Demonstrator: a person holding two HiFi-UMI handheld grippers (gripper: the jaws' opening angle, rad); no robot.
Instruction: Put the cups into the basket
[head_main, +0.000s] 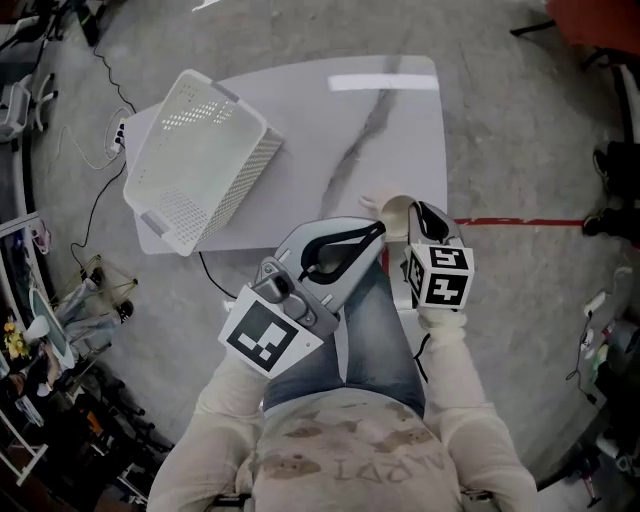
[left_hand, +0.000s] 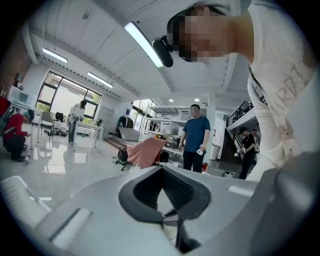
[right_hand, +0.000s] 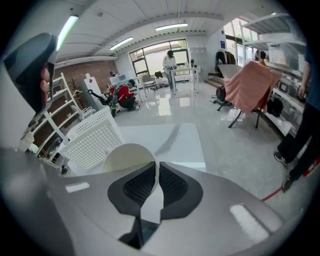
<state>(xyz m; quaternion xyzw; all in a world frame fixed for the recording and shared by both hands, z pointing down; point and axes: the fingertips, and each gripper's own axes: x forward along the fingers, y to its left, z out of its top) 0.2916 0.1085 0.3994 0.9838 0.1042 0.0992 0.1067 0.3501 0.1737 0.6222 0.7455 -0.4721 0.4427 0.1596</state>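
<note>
A cream cup (head_main: 393, 214) is pinched by its wall in my right gripper (head_main: 414, 210), just off the near edge of the white marble-veined table (head_main: 380, 130). In the right gripper view the cup (right_hand: 127, 157) rises left of the pads, and the right gripper (right_hand: 156, 166) is shut on its rim. The white perforated basket (head_main: 200, 160) lies tilted at the table's far left, overhanging the edge; it also shows as the basket (right_hand: 95, 140) in the right gripper view. My left gripper (head_main: 378, 231) hovers beside the cup, tips together and empty. Seen from its own camera, the left gripper (left_hand: 161, 170) points up at the room.
A power strip with cables (head_main: 116, 135) lies on the floor left of the table. A red tape line (head_main: 520, 222) runs along the floor at the right. Shelving and clutter (head_main: 40, 330) stand at the far left. A person in a blue shirt (left_hand: 195, 137) stands in the room.
</note>
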